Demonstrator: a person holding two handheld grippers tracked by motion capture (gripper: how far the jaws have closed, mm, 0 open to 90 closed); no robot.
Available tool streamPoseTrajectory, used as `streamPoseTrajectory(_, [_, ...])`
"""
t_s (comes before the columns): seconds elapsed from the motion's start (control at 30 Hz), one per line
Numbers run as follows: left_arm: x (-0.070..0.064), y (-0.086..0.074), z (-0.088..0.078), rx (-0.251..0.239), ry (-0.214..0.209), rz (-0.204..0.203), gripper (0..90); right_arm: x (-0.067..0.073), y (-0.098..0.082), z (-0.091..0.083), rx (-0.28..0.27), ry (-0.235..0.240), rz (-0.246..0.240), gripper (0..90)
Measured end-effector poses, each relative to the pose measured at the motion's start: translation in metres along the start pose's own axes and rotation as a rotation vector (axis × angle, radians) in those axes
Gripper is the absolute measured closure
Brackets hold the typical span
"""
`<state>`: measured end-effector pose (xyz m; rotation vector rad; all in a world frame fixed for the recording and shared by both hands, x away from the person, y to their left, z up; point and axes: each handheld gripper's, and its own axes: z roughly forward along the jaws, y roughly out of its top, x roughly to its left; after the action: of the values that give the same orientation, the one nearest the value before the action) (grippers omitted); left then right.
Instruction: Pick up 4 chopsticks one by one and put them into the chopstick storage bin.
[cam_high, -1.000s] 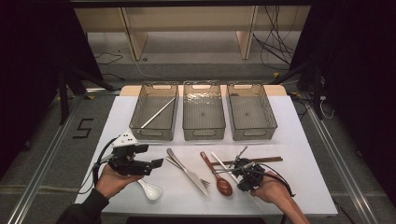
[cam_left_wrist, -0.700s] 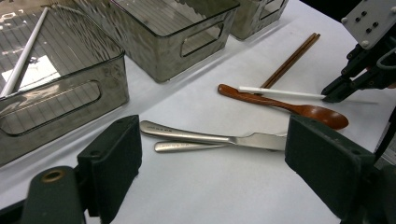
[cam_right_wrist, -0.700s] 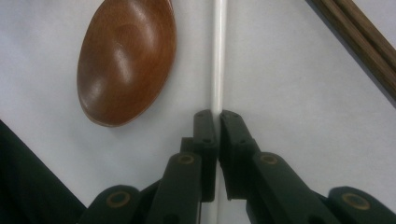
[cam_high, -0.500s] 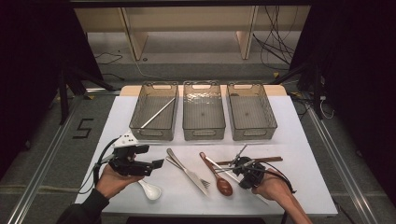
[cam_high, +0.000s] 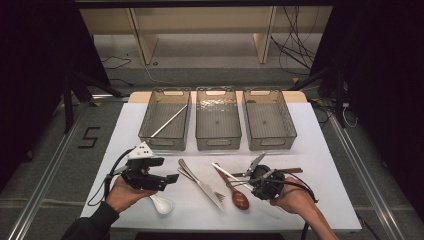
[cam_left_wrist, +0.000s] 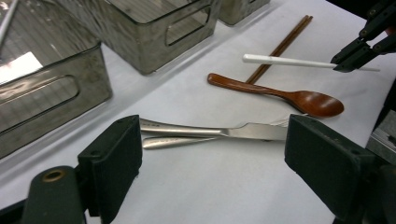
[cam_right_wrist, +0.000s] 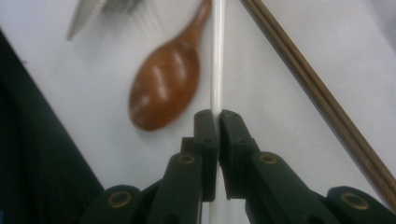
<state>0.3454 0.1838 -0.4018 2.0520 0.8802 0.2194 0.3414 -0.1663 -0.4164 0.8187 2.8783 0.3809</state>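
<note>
White and slender, a smooth chopstick (cam_right_wrist: 217, 51) sits pinched between the right gripper (cam_right_wrist: 217, 122) pads, lifted just above the glossy brown wooden spoon (cam_right_wrist: 164, 88) and dark paired chopsticks (cam_right_wrist: 317, 93) — jaws nearly closed on it. Left gripper (cam_left_wrist: 212, 154) hangs wide open, holding nothing, over the steel knife (cam_left_wrist: 205, 131) — on matte white table (cam_high: 320, 150).
</note>
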Motion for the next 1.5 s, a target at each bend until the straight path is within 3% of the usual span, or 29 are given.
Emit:
streamPoseTrajectory(0.33, [-0.016,0.006,0.012,0.062,-0.046,0.099,19.1,0.023,0.013,-0.008,-0.029,-0.010,-0.137,86.7])
streamPoseTrajectory(0.57, [-0.025,0.008,0.020,0.114,-0.086,0.149,20.8,0.031,0.017,-0.010,-0.035,0.000,-0.183,86.7])
streamPoseTrajectory(0.9, [-0.041,0.017,0.032,0.178,-0.137,0.292,23.8,0.044,0.024,-0.010,-0.035,0.014,-0.245,86.7])
streamPoseTrajectory(1.1, [-0.050,0.017,0.039,0.228,-0.164,0.382,30.9,0.048,0.025,-0.009,-0.037,0.024,-0.282,86.7])
streamPoseTrajectory(1.5, [-0.060,0.017,0.050,0.324,-0.206,0.456,46.6,0.057,0.029,-0.008,-0.031,0.030,-0.338,86.7])
